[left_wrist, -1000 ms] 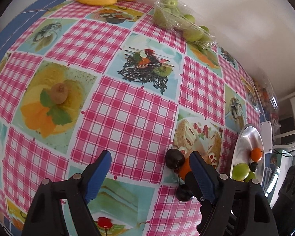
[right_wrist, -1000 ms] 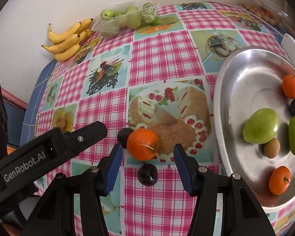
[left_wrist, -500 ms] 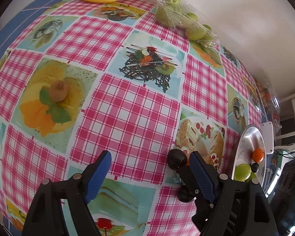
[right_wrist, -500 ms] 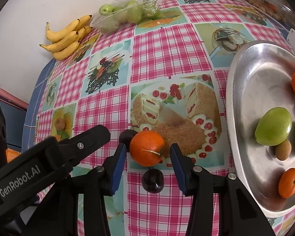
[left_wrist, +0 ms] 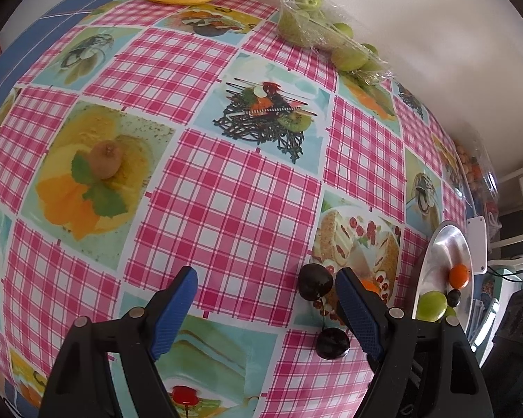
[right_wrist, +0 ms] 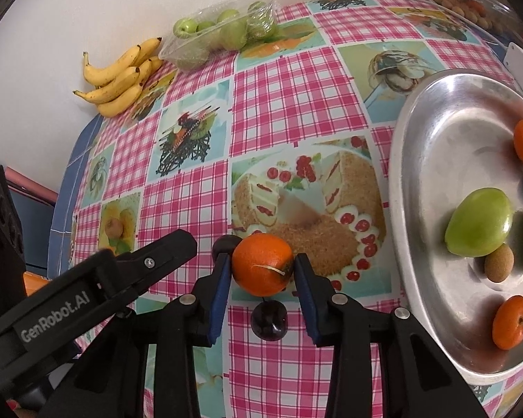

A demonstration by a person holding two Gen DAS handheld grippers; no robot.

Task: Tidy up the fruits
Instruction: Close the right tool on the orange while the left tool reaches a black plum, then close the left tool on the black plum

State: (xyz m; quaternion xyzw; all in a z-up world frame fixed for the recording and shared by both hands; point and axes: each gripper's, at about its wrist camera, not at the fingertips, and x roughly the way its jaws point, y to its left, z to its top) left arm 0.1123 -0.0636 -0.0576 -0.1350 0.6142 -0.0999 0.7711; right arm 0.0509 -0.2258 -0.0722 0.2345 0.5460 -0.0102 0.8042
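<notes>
My right gripper (right_wrist: 261,268) is shut on an orange tangerine (right_wrist: 262,264) on the checked tablecloth. Two dark plums lie beside it, one behind its left finger (right_wrist: 226,243) and one just in front (right_wrist: 269,317). A silver tray (right_wrist: 436,132) at the right holds two tangerines (right_wrist: 510,321), green fruits (right_wrist: 479,222), a small brown fruit and a dark plum. My left gripper (left_wrist: 266,284) is open and empty above the cloth; the plums (left_wrist: 315,281) lie near its right finger, which mostly hides the tangerine (left_wrist: 371,285).
A bunch of bananas (right_wrist: 120,76) and a clear tray of green fruits (right_wrist: 223,29) lie at the far edge by the wall. A clear box of small fruits (right_wrist: 467,3) stands at the far right. The left gripper's body (right_wrist: 87,289) reaches in at the lower left.
My right gripper moved forward and closed its fingers around the tangerine. The left gripper stayed open and drifted slightly.
</notes>
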